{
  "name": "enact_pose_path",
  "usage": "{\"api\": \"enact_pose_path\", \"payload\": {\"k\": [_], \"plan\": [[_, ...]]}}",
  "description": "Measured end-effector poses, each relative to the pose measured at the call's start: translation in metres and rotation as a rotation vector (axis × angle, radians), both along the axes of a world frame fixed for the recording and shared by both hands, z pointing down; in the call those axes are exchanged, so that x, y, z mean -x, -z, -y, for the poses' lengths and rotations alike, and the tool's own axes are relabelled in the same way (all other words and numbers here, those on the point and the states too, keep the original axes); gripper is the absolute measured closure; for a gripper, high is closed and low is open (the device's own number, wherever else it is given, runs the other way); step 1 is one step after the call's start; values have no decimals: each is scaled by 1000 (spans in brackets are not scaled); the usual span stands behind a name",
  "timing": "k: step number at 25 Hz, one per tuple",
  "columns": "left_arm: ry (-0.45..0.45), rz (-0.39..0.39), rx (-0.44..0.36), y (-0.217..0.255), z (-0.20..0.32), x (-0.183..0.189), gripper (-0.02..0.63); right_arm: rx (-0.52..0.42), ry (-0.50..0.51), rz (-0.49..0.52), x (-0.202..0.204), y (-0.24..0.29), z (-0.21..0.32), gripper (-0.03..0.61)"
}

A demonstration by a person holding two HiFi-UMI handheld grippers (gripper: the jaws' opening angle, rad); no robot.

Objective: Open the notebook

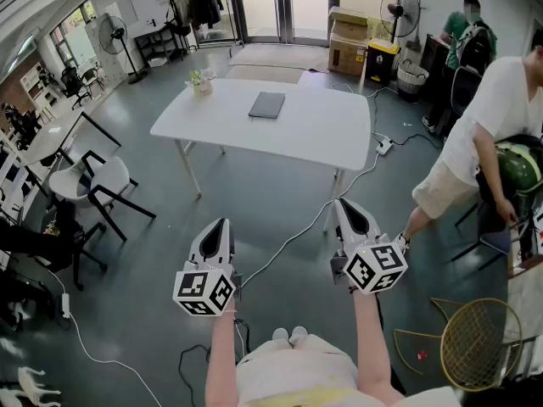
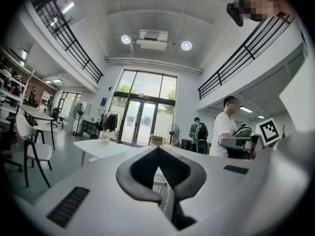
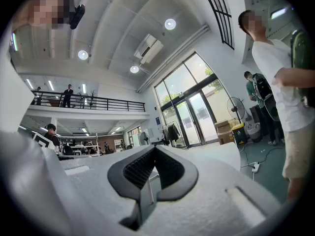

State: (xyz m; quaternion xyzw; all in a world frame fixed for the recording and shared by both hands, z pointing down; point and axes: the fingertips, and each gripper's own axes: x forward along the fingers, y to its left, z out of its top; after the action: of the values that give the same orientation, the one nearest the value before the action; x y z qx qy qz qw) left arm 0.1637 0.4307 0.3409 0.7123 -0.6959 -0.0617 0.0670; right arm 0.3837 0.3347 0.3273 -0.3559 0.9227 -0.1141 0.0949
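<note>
Left gripper (image 1: 222, 225), right gripper (image 1: 345, 203) closed, vase of greenery (image 1: 201, 81) and notebook (image 1: 267, 105) on table (image 1: 322, 134)

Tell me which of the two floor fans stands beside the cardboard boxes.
The right fan, at the top of the head view, just past the cardboard boxes. The left fan stands apart on the room's other side.

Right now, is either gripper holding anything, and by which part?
Nothing is held. Both the left gripper and right gripper are shut and empty; the notebook lies on the table.
</note>
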Motion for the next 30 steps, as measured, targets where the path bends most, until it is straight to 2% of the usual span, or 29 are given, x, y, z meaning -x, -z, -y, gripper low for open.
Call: {"api": "enact_pose_path", "payload": {"k": [14,22,30], "plan": [[25,-21,32,-15,15,-19,615,16,8,-16,-15,-15,25,572],[35,-27,42,-21,46,-9,615,40,30,-38,2,-27,60,560],[19,-43,58,-35,108,22,615,68,24,-56,33,-46,117,532]]}}
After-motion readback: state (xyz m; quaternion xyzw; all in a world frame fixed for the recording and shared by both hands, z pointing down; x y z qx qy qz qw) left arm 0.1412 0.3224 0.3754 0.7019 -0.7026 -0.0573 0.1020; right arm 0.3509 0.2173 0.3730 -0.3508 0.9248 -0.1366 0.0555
